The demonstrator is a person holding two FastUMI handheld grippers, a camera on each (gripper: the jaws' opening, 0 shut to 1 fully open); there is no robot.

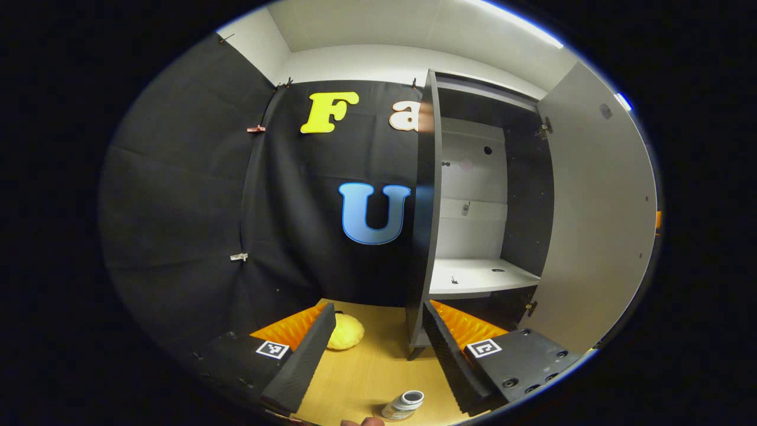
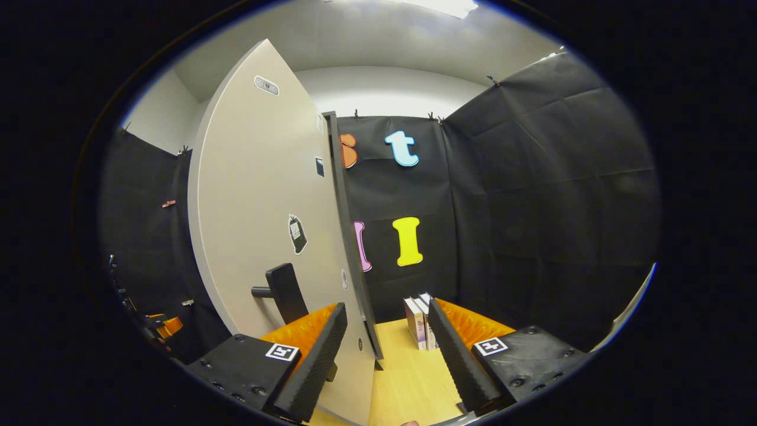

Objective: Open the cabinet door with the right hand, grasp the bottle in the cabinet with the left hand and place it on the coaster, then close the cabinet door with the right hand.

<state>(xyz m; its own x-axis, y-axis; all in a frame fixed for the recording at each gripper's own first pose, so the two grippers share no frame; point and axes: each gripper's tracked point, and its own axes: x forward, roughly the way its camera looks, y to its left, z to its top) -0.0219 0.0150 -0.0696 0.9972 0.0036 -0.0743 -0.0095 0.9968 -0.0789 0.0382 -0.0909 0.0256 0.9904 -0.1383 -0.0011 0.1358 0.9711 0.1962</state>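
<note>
We find the bottle [image 1: 404, 404] out of the cabinet [image 1: 473, 278], near on the table [image 1: 372, 367] between the spread left gripper [image 1: 378, 355]. The right gripper [image 2: 378, 355], also spread, straddles the door [image 2: 260, 219] edge (handle [image 2: 284, 291] ungrasped); a loose push may swing it wide.

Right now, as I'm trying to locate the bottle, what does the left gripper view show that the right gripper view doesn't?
Left gripper view: the cabinet's inside with its white shelf, the bottle on the table apart from the yellow coaster, and the open left gripper. Right gripper view: the cabinet door from outside with its black handle, small books standing on the table, and the open right gripper straddling the door's edge. Both: the open cabinet door and the wooden table.
</note>
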